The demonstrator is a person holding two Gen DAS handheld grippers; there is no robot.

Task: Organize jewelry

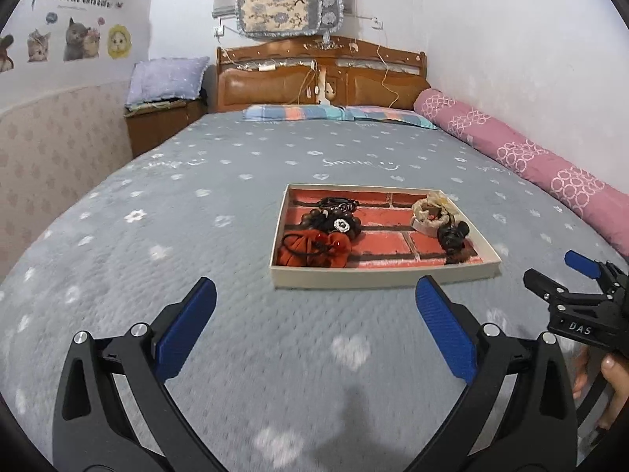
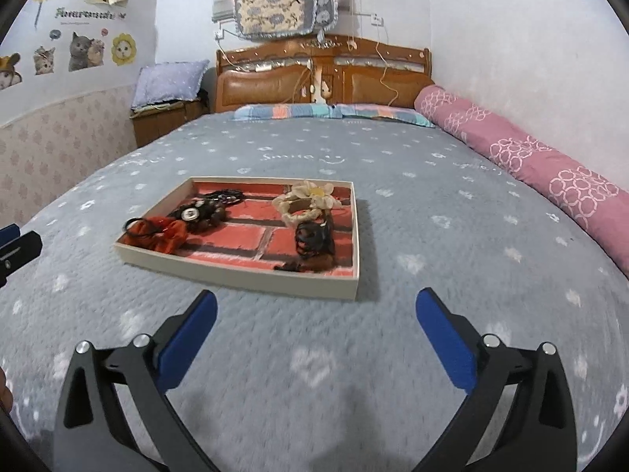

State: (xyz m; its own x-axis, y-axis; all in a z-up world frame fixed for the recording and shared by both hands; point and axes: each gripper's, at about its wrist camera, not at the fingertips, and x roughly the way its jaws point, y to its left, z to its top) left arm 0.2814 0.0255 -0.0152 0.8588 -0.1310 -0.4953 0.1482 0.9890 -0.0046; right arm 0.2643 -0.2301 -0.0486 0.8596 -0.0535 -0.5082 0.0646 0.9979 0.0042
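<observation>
A shallow cream tray (image 1: 373, 277) (image 2: 236, 275) with a red brick-pattern floor lies on the grey bedspread. Its left end holds a red-orange scrunchie (image 1: 314, 249) (image 2: 161, 232), a dark bead bracelet (image 1: 338, 224) (image 2: 200, 214) and black cords (image 1: 338, 204). At its right end are a cream flower scrunchie (image 1: 432, 208) (image 2: 302, 206) and a black hair clip (image 1: 452, 236) (image 2: 312, 238). My left gripper (image 1: 315, 286) (image 2: 15, 244) hovers open and empty just short of the tray's near edge. My right gripper (image 2: 316, 298) (image 1: 550, 265) stands open and empty beside it, to the right.
A pink rolled quilt (image 1: 511, 149) lies along the right wall. Striped pillows (image 1: 338, 113) sit by the wooden headboard (image 1: 318, 74). A bedside cabinet (image 1: 165, 126) with a cushion stands at the far left. A person's hand (image 1: 617, 377) holds the right gripper.
</observation>
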